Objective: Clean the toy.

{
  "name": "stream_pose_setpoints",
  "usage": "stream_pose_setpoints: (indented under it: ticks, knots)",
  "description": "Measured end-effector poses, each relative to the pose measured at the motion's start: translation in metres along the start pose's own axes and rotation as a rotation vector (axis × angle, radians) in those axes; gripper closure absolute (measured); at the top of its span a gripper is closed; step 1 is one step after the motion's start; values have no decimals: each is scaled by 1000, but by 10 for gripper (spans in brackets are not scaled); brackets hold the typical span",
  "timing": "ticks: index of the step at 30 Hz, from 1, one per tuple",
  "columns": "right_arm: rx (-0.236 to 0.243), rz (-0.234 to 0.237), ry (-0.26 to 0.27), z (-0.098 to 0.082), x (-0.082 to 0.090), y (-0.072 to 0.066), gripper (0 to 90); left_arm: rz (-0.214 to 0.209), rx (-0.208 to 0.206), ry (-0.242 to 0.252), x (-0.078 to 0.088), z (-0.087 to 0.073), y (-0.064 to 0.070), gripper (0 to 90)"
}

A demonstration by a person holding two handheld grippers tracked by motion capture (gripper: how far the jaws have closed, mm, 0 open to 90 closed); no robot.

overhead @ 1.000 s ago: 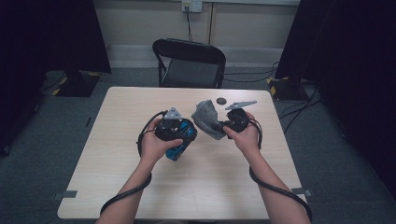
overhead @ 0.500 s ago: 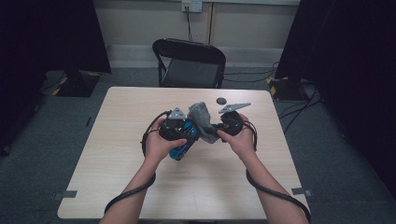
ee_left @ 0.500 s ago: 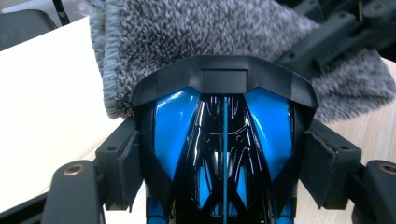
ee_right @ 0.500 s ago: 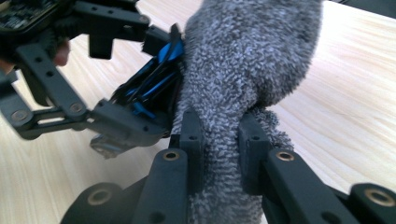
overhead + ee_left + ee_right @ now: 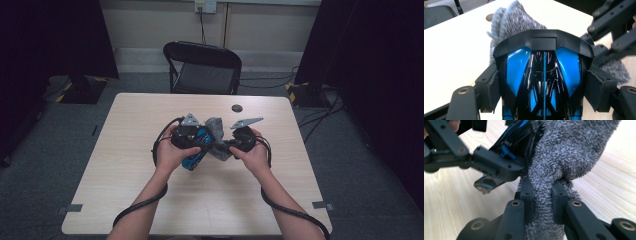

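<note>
- High view: over the middle of the table (image 5: 125, 170), the left gripper (image 5: 196, 141) carries a blue and black toy car (image 5: 196, 155), and the right gripper (image 5: 226, 145) brings a grey cloth (image 5: 218, 135) against it. The step looks like wiping the car, so the car should be kept steady while the cloth does the rubbing.
- Left gripper view: the jaws stand wide, clamped on the car's flanks, its glossy shell (image 5: 544, 72) facing the camera. The cloth (image 5: 516, 22) lies behind the car's far end. The shiny body may slip between the pads, so press lightly.
- Right gripper view: the jaws are clenched on a bunched fold of the cloth (image 5: 549, 195), which bulges beyond them against the car (image 5: 524, 135). Lead with that loose bulge and keep the jaws clear of the other gripper's arm (image 5: 481, 162), just beside.
- Around: a small dark disc (image 5: 237, 108) lies near the far edge and a black folding chair (image 5: 202, 67) stands beyond the table, both well apart from the work.
</note>
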State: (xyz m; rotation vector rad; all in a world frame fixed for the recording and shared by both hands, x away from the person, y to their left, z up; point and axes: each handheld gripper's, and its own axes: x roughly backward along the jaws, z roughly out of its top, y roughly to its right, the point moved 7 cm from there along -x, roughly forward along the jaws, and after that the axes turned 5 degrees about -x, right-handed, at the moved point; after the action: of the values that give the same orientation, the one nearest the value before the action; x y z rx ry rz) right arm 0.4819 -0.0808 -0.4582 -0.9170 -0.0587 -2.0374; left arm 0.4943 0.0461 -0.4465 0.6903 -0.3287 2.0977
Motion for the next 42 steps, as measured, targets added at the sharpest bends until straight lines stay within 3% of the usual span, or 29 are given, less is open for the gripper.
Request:
stream_pose_setpoints:
  ticks: [14, 22, 34, 42]
  knots:
    - [12, 12, -25, -9, -10, -7, 758, 6, 0, -15, -2, 0, -3, 255]
    - [32, 27, -57, -16, -18, -14, 757, 8, 2, 8, -1, 7, -3, 255]
    - [35, 86, -88, -31, -38, -32, 757, 18, 17, 15, -2, 11, -8, 255]
    - [44, 123, -115, -38, -48, -42, 757, 22, 38, 45, 3, 16, -13, 255]
